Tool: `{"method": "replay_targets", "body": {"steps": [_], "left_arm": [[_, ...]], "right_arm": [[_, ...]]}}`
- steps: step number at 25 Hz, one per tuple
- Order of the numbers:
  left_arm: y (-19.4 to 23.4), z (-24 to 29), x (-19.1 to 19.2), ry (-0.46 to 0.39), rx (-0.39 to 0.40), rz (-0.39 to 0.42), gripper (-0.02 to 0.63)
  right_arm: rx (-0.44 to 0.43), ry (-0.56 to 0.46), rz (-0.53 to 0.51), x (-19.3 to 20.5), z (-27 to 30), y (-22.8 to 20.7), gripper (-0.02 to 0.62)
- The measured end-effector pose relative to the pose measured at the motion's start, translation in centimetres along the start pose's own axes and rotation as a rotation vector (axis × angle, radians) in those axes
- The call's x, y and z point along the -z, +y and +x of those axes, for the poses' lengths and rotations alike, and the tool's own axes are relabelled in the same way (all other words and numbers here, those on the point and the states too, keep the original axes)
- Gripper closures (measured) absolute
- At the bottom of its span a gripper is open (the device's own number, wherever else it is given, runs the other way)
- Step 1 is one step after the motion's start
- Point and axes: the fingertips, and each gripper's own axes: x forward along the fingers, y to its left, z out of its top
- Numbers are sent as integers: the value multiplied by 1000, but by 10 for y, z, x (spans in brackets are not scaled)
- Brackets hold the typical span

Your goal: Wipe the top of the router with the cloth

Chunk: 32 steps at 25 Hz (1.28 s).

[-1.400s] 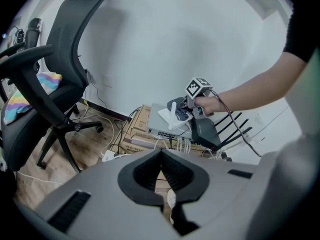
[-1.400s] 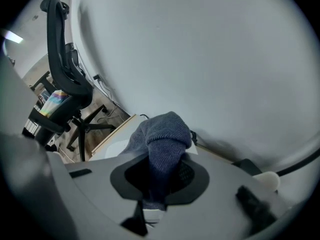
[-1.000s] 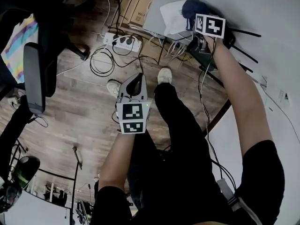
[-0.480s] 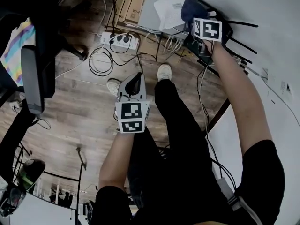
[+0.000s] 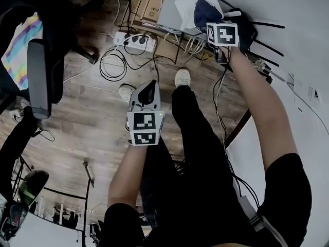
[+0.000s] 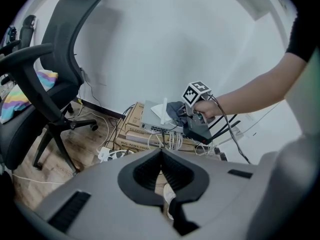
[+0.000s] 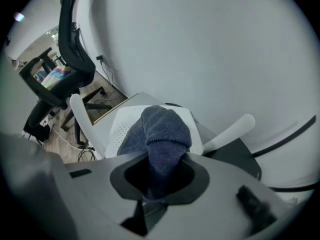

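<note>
While the right gripper (image 7: 160, 184) pinches the blue cloth (image 7: 162, 129) between its jaws, the cloth's bunched free end lies on the top of the white router (image 7: 125, 126), covering its middle and the edge nearest the gripper; the dotted left part of the top shows bare. Two white antennas (image 7: 230, 131) stick out from the router's sides. The router sits on a flat grey box (image 6: 150, 119) with a row of cabled ports along its front edge, and this lies on top of stacked cardboard boxes (image 6: 132, 121) on the wooden floor (image 5: 87, 117) against the wall. The boxes look shut and their insides cannot be seen. A black router (image 6: 197, 129) stands just beside the white one, at its right edge. The left gripper (image 6: 161, 156) hangs over the person's legs, jaws pressed together with nothing between them. A power strip (image 5: 134, 41) lies on the floor near the boxes.
</note>
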Motion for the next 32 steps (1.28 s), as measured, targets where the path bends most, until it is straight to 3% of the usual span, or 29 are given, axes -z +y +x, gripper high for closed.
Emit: {"method": "replay_targets", "body": {"steps": [6, 11, 17, 32], "left_arm": [[18, -10, 9, 9, -4, -2, 594], [29, -16, 12, 15, 13, -61, 594], [38, -15, 9, 2, 9, -121, 594], [10, 4, -9, 8, 20, -77, 594]], "right_arm": [[-13, 19, -59, 3, -4, 30, 535], [-129, 32, -27, 2, -8, 51, 535], [-172, 58, -64, -3, -3, 48, 535], [-149, 87, -104, -32, 10, 34, 535]]}}
